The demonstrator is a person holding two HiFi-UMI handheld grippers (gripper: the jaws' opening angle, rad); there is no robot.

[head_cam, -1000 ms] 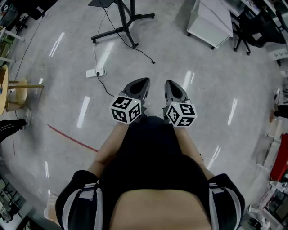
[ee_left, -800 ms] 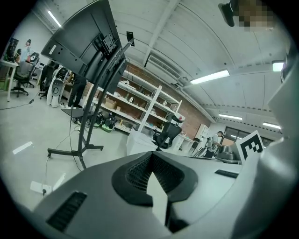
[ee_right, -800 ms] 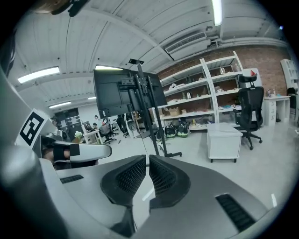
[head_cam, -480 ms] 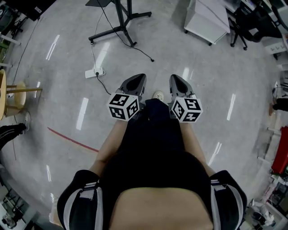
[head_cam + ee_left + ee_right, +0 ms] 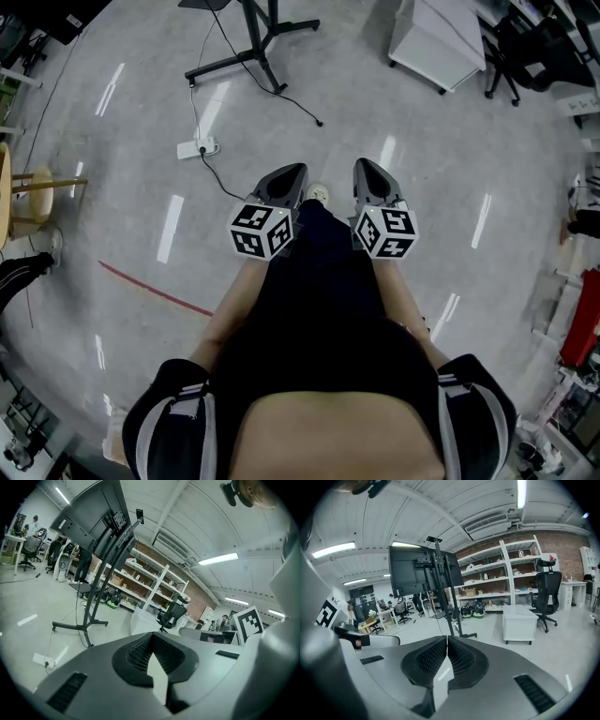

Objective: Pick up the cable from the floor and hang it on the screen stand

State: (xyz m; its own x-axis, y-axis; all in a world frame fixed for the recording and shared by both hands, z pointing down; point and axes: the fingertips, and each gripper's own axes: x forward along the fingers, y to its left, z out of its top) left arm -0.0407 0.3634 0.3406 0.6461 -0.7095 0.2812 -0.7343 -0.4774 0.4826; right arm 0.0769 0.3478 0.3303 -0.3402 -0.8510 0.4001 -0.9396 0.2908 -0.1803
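A black cable lies loose on the grey floor, running from the screen stand's base to a free end at the right. A second black cable leads from a white power strip toward me. My left gripper and right gripper are held side by side above my knees, both shut with nothing between the jaws. The left gripper view shows the stand with its dark screen and the power strip. The right gripper view shows the screen on its post.
A white wheeled cabinet stands at the back right, with a black office chair beyond it. A wooden stool is at the left edge. A red line crosses the floor. Shelving lines the far wall.
The two grippers have drifted slightly apart and forward. A white shoe tip now shows between them. Both jaws stay shut.
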